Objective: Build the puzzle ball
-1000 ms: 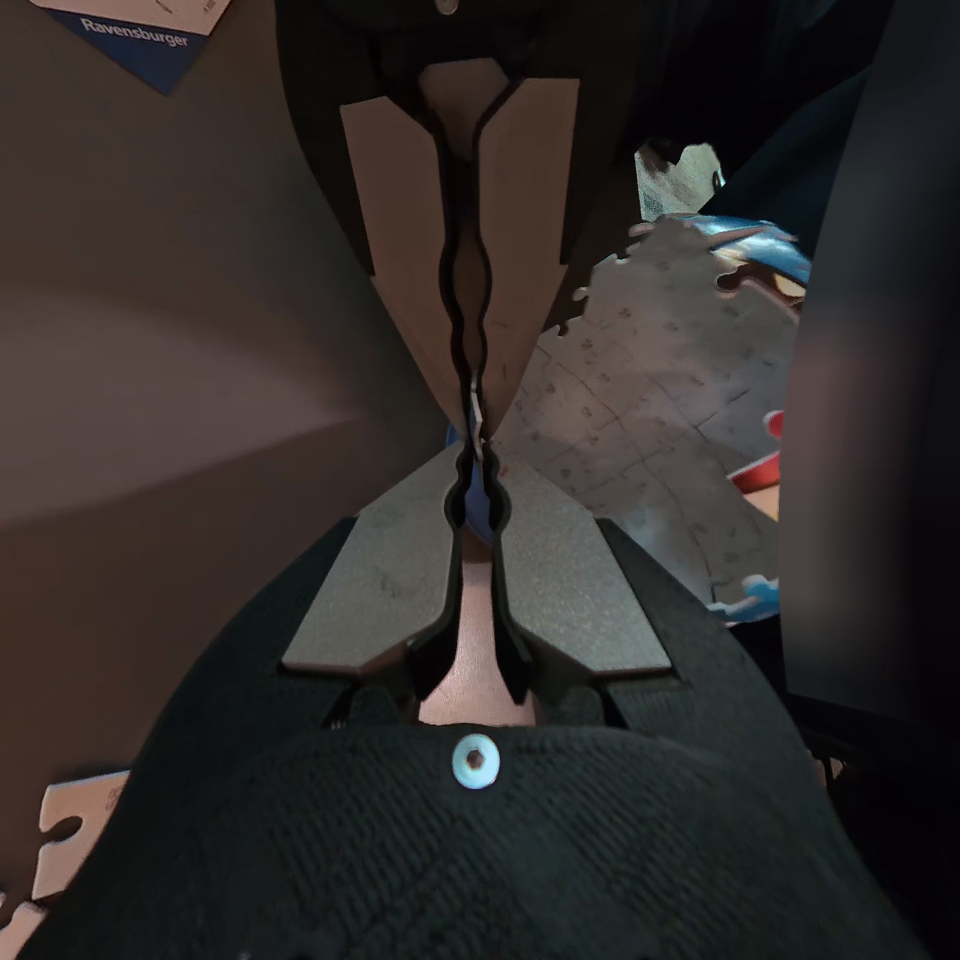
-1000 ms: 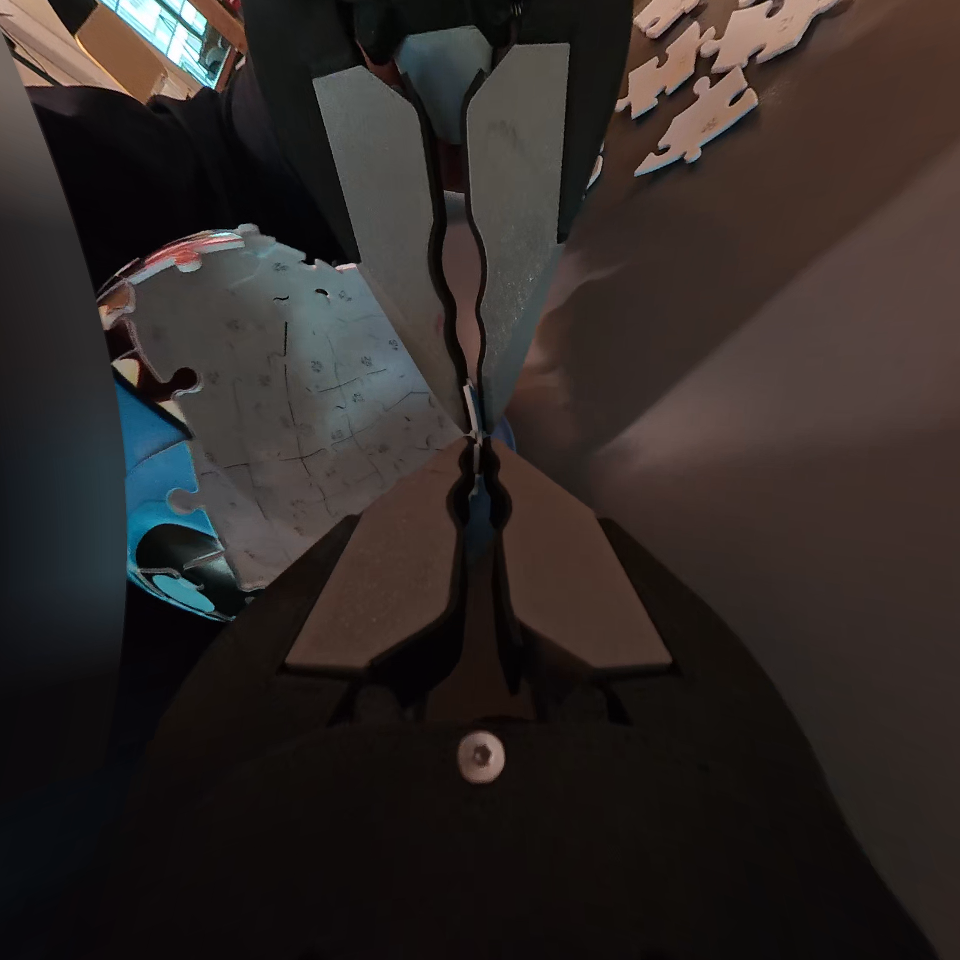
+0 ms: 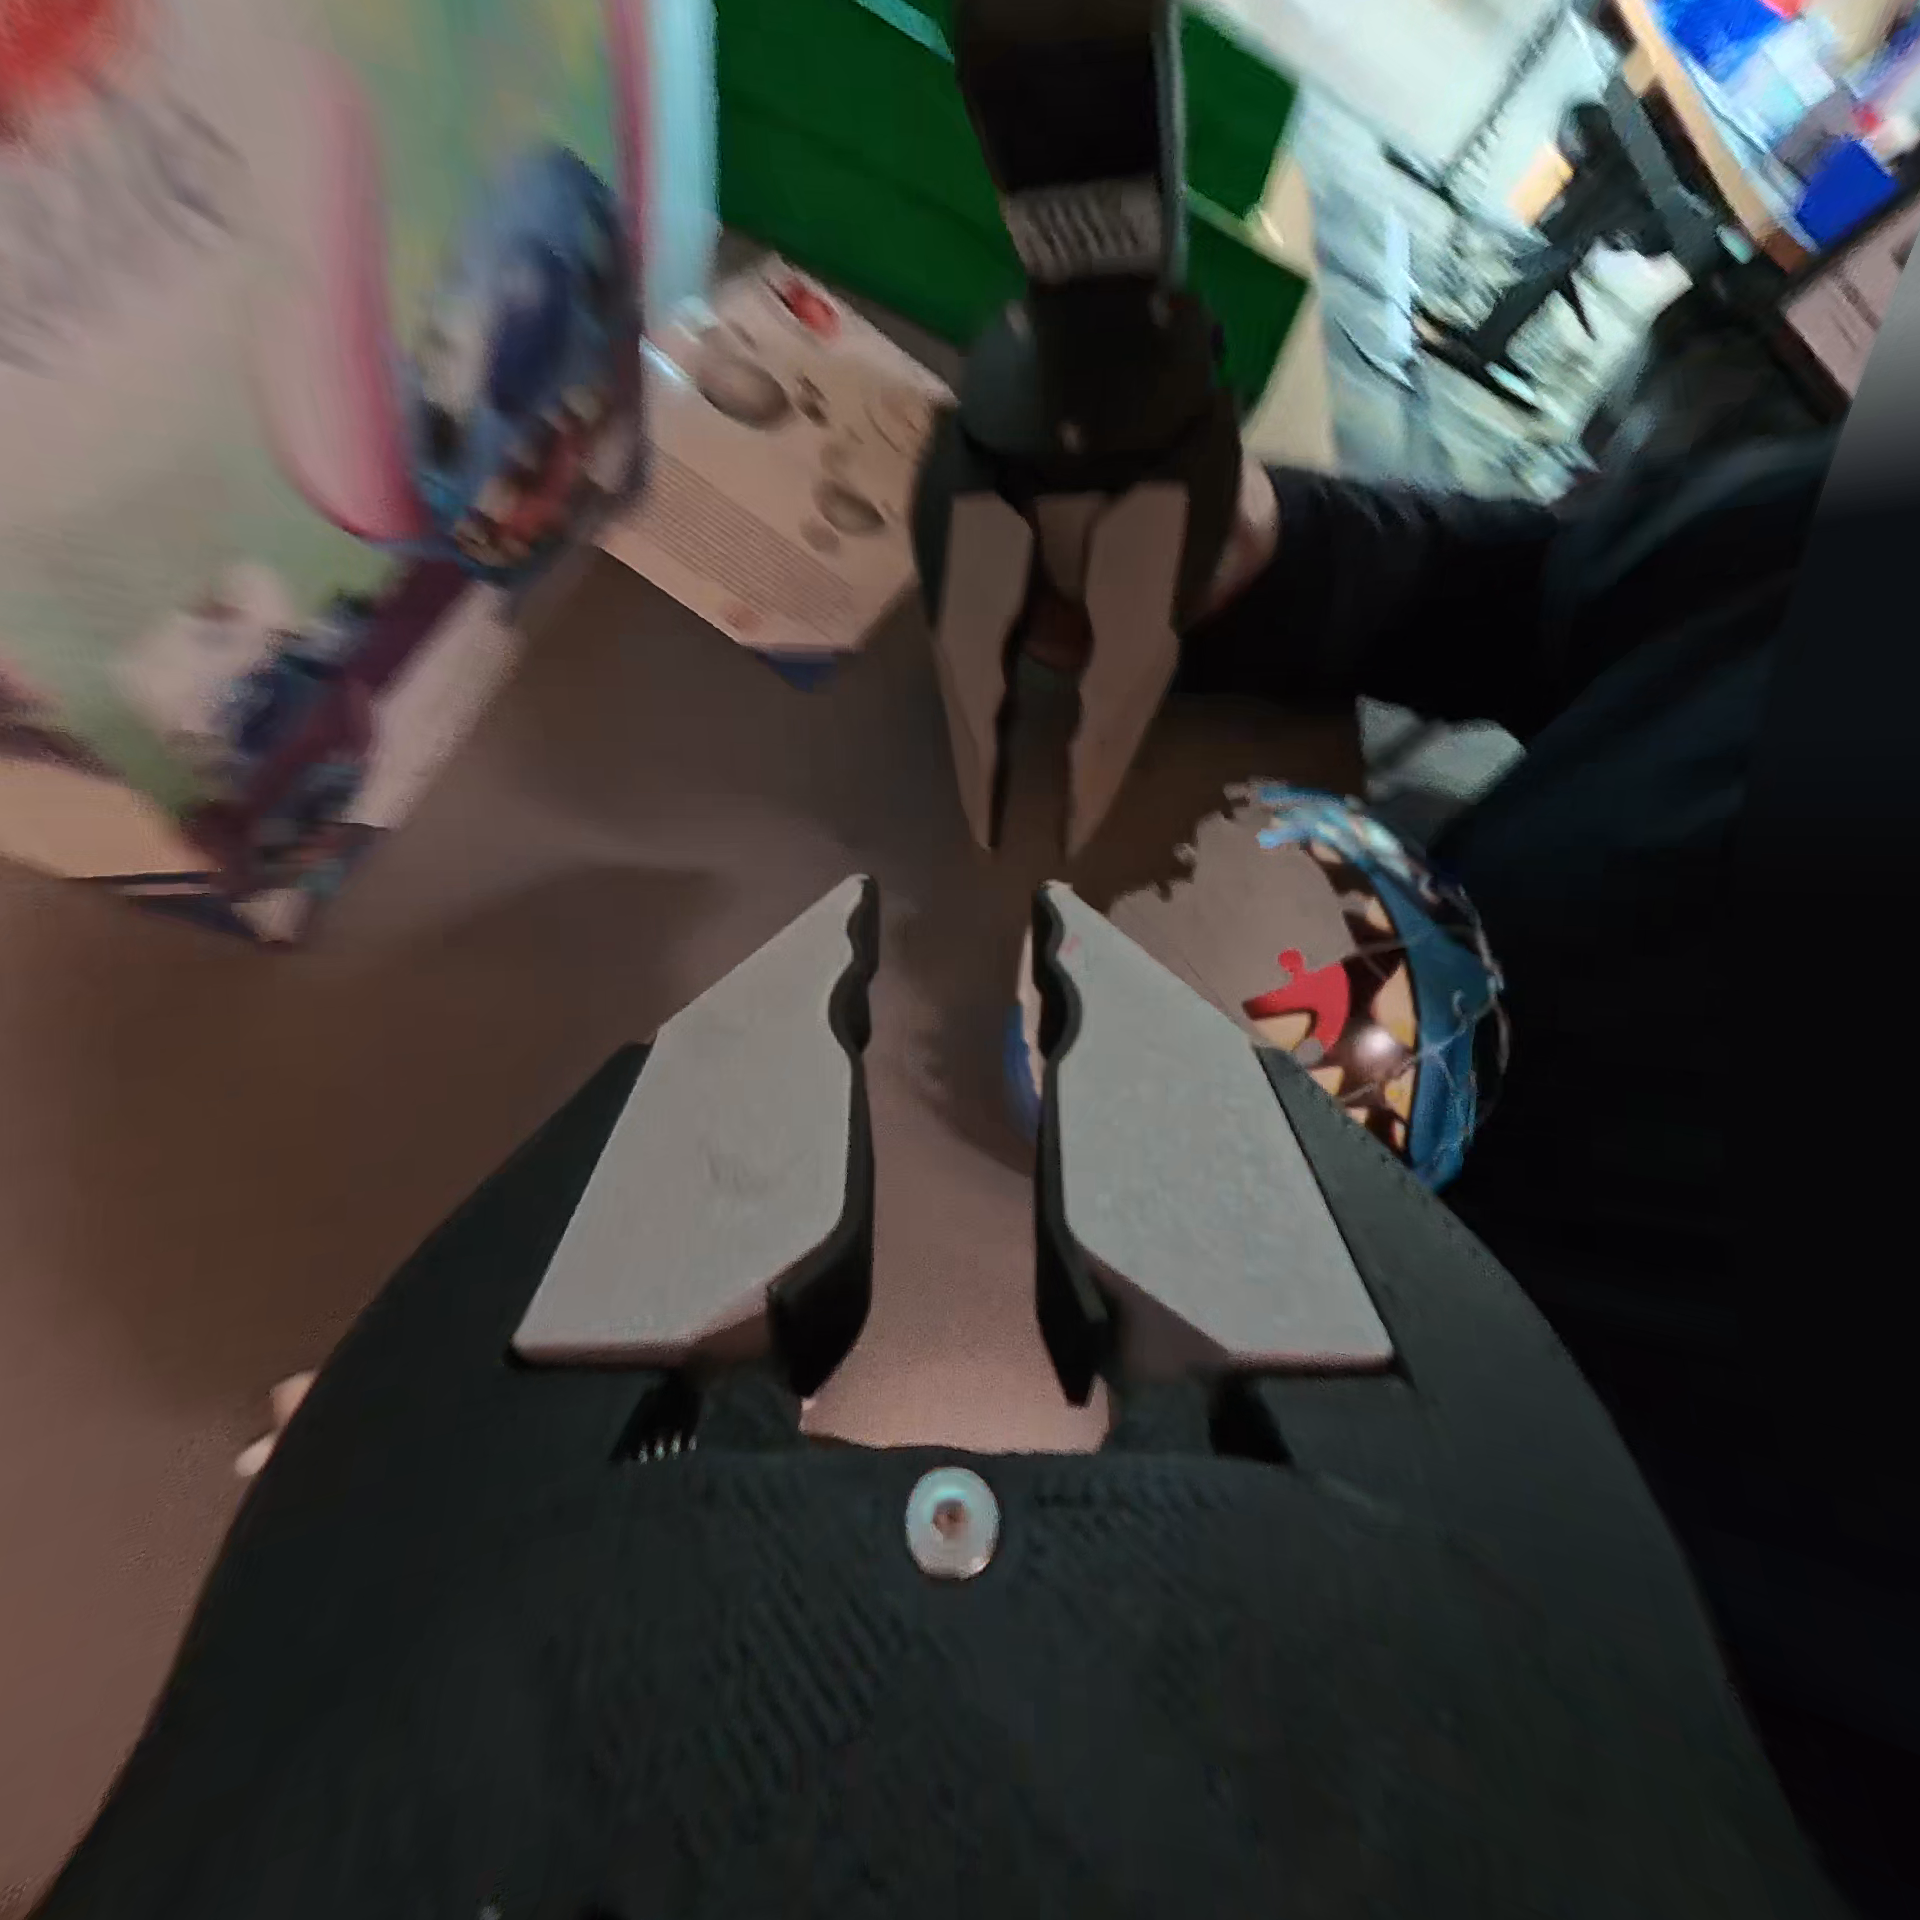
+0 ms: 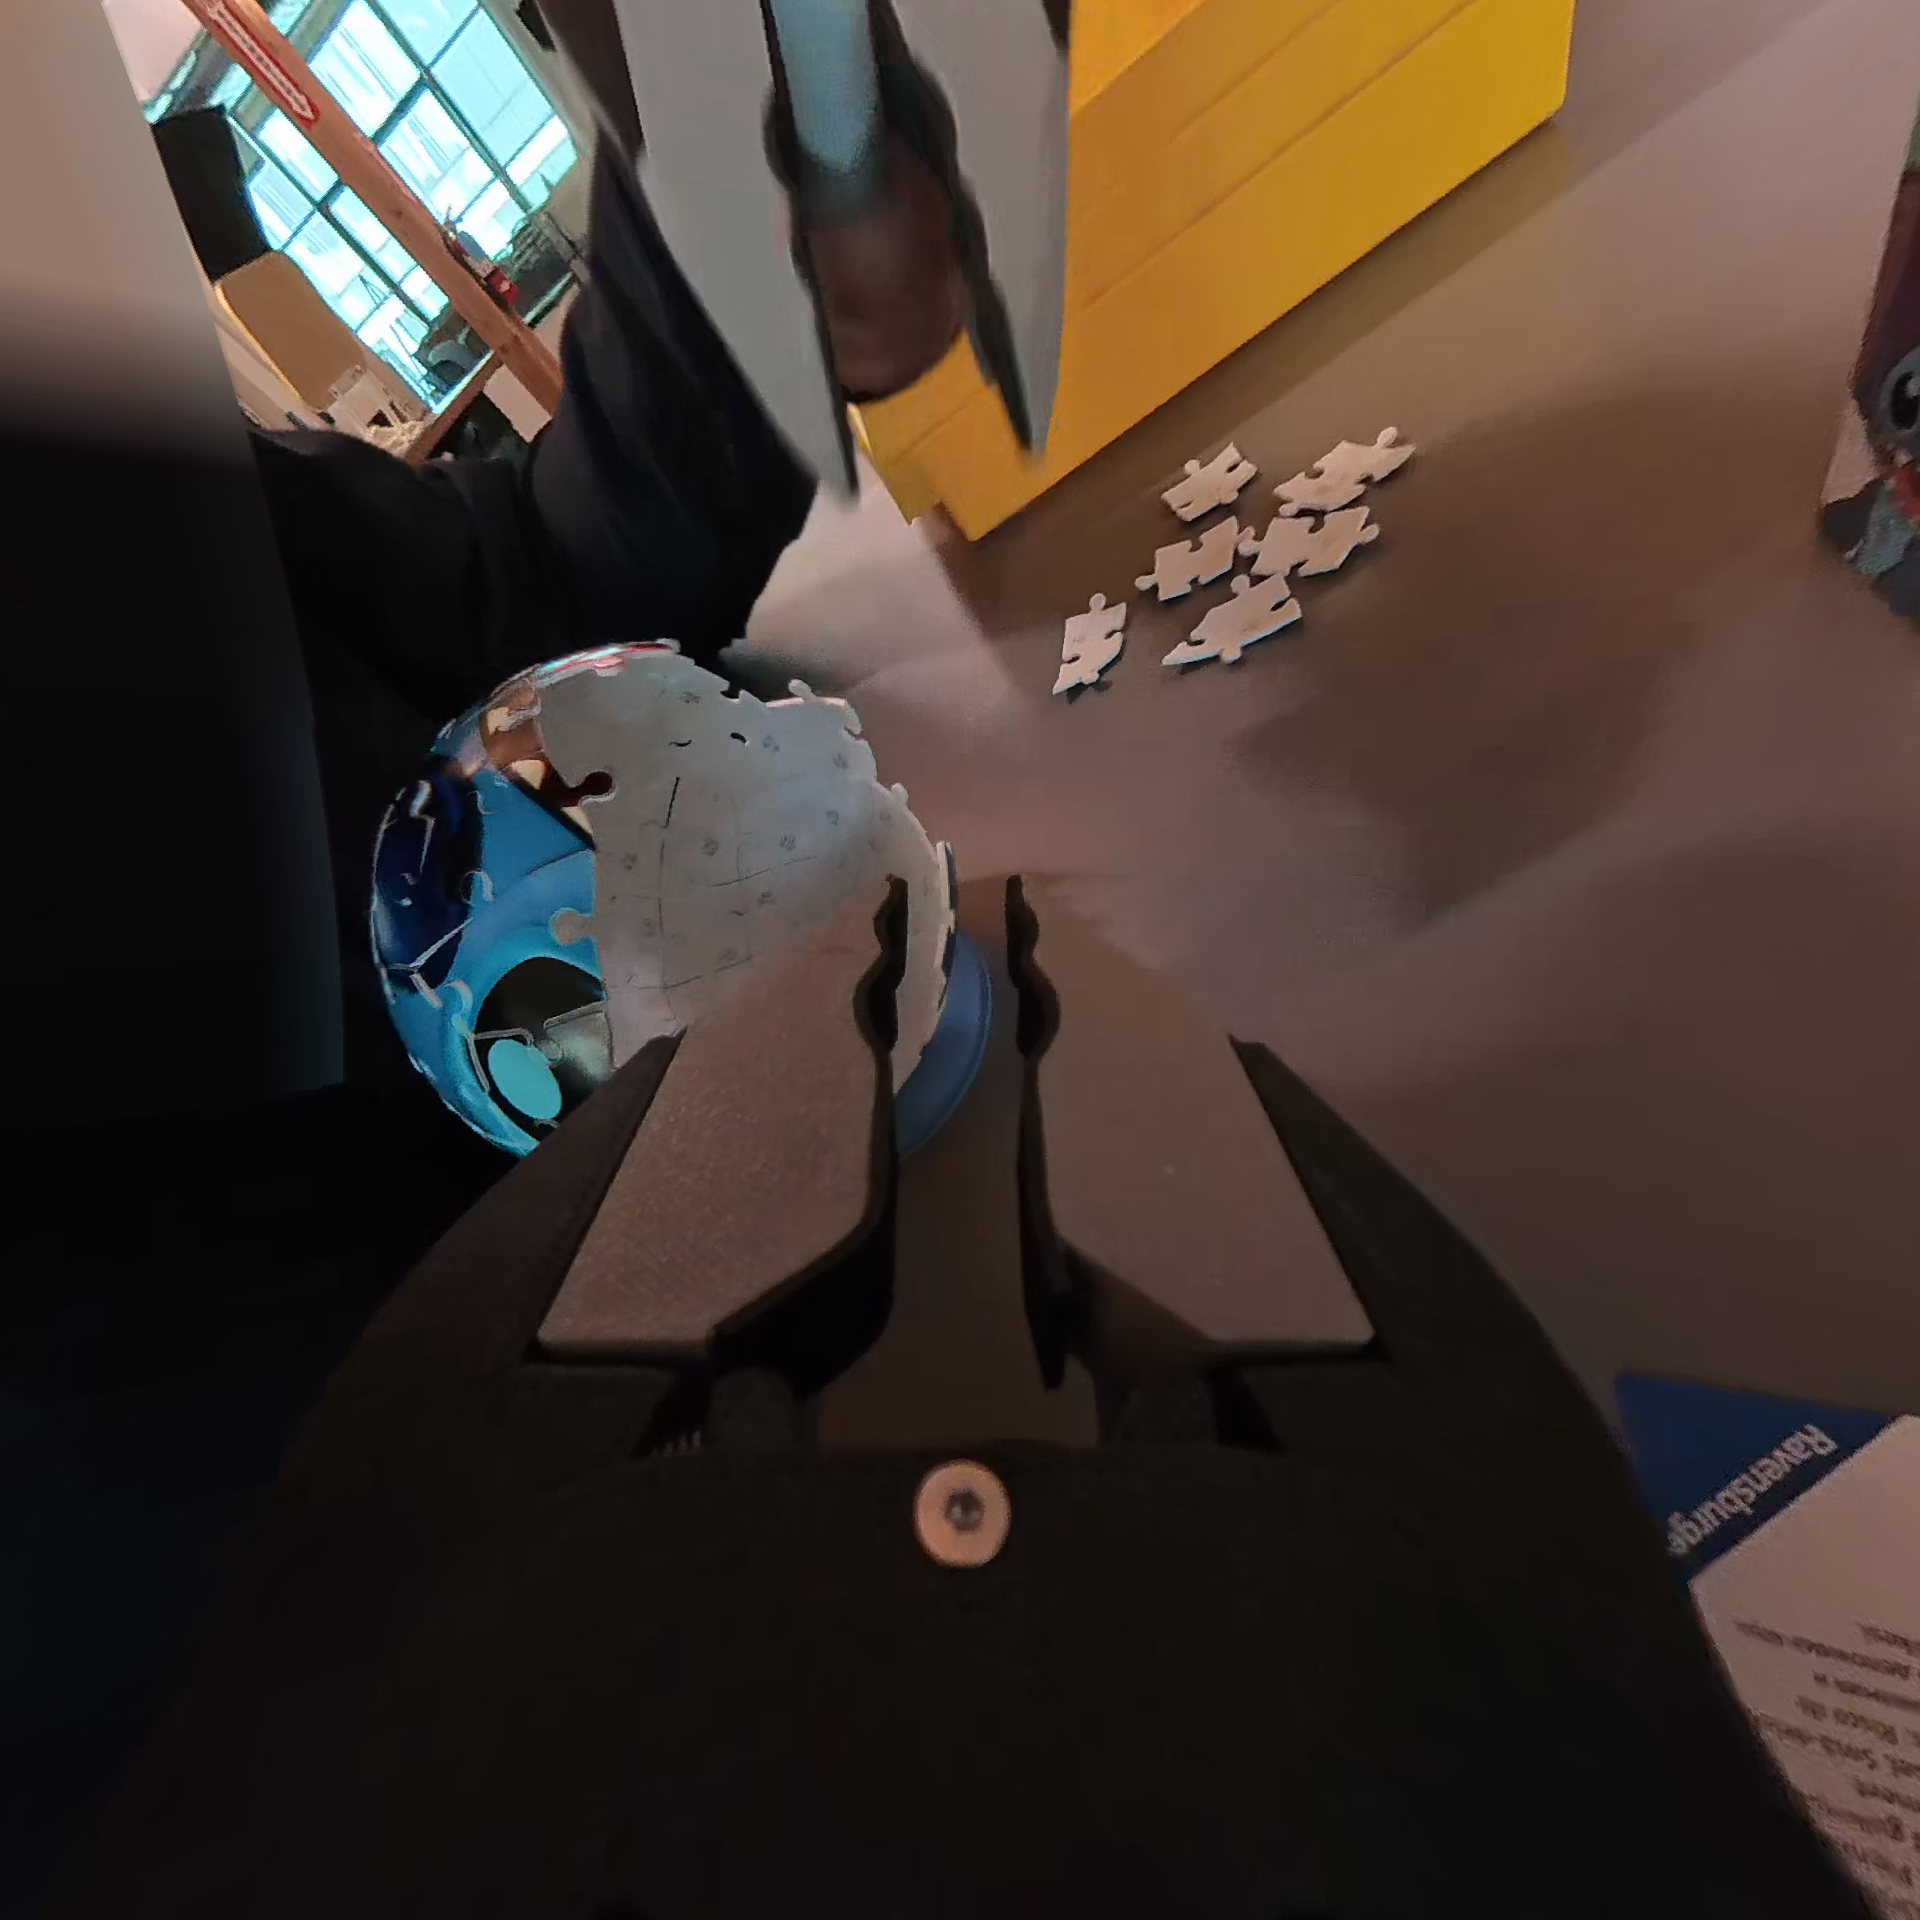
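I have the puzzle ball (image 4: 665, 883) sitting half-built on its blue stand (image 4: 961, 1023) on the brown table (image 4: 1455, 935), just beside the tips of my right gripper (image 4: 954, 904). It is a thin open shell of interlocked curved pieces, white on the inside and blue outside, so I judge it light, stiff enough piece by piece, but easy to pop apart at the seams or roll off the stand. I would steady it at the solid blue lower shell, not at the jagged open rim. The 6 loose pieces (image 4: 1236, 561) lie face down farther off, near the yellow box (image 4: 1299, 187); they look thin and slick, best pinched by an edge.

My right gripper's fingers are parted by a narrow gap and hold nothing; the left-hand finger (image 4: 748, 1091) overlaps the shell in view, though I cannot tell whether it touches. My left gripper (image 3: 951, 914) is released too, somewhat wider, empty, raised over the table with the ball at its right. A leaflet (image 4: 1818, 1621) lies near my right.
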Demonstrator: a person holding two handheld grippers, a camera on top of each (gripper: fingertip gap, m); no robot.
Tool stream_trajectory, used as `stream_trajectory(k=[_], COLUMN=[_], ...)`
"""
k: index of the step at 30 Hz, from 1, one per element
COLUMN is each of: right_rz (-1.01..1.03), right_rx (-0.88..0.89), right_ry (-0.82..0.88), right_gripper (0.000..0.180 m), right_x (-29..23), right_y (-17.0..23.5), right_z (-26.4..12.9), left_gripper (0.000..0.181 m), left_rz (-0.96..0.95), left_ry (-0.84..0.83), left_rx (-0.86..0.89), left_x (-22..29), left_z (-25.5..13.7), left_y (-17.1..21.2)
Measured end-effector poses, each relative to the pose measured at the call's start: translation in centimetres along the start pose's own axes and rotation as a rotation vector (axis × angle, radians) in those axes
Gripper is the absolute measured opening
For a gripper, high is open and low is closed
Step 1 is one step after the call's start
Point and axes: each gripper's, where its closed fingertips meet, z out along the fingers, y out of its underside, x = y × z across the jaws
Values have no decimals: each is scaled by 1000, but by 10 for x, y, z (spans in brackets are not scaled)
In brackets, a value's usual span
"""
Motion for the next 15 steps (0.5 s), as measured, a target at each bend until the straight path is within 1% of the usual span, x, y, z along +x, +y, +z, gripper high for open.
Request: stream_trajectory(k=[3,6,8,12,15], right_rz=[-10,-17,-19,-51,-77], right_rx=[34,60,79,104,118], right_ry=[28,59,71,109,140], right_gripper=[16,16,17,19,21], right_x=[2,3,3,2,1], right_y=[-6,-9,-10,-14,-17], right_z=[-5,-10,-13,-20,-24], left_gripper=[28,32,34,46,46], left_rz=[13,29,22,-24,-45], left_ry=[-235,-373,-430,-492,-531], left_rx=[149,200,213,164,146], left_x=[-18,-20,-20,-22,-21], left_z=[-48,-77,-84,-80,-76], left_y=[-26,-27,-21,11,30])
